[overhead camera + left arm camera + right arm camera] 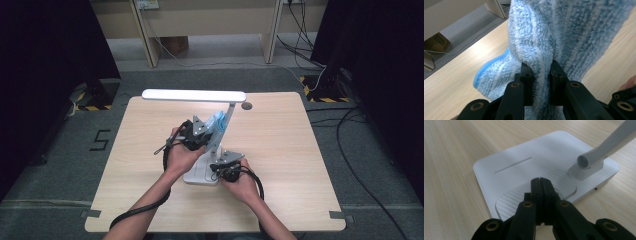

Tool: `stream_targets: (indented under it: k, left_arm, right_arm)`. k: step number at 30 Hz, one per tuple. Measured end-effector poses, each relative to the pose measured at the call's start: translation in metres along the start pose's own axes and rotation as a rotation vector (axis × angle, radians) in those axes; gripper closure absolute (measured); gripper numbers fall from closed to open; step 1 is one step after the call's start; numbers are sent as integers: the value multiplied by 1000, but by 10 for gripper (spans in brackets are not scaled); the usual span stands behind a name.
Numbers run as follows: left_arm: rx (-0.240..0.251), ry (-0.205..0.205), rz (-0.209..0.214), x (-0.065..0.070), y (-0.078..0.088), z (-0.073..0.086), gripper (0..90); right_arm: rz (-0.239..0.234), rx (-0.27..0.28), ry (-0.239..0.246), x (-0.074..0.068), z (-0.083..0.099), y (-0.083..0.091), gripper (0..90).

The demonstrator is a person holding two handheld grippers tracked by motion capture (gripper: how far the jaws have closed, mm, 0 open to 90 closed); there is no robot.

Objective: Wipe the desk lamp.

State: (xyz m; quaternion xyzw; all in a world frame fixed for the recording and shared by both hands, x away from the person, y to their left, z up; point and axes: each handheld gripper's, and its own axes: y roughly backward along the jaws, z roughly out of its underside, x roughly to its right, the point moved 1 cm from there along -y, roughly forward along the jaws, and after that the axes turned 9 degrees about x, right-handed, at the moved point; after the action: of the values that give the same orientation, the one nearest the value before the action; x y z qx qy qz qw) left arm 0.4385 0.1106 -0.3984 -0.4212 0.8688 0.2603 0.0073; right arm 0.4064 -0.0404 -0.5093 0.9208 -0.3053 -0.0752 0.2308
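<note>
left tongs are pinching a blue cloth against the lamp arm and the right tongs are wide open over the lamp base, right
Not quite. The right tongs are shut, their jaws pressed together with nothing between them, down on the ribbed patch of the white lamp base; the right gripper view shows this. The rest holds: the left tongs pinch the blue cloth up by the lamp arm.

A light wooden table [280,150] stands on grey carpet [60,165]. Black curtains [45,45] hang at both sides; pale wooden furniture legs [145,35] and loose cables [350,125] lie behind.
</note>
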Motion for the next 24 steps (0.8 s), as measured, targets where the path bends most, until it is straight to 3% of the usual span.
stream_targets:
  k: [24]
  left_arm:
    - [-28, -20, 15, 3, -13, 19, 759]
  right_arm:
    - [2, 0, 5, 0, 0, 0, 900]
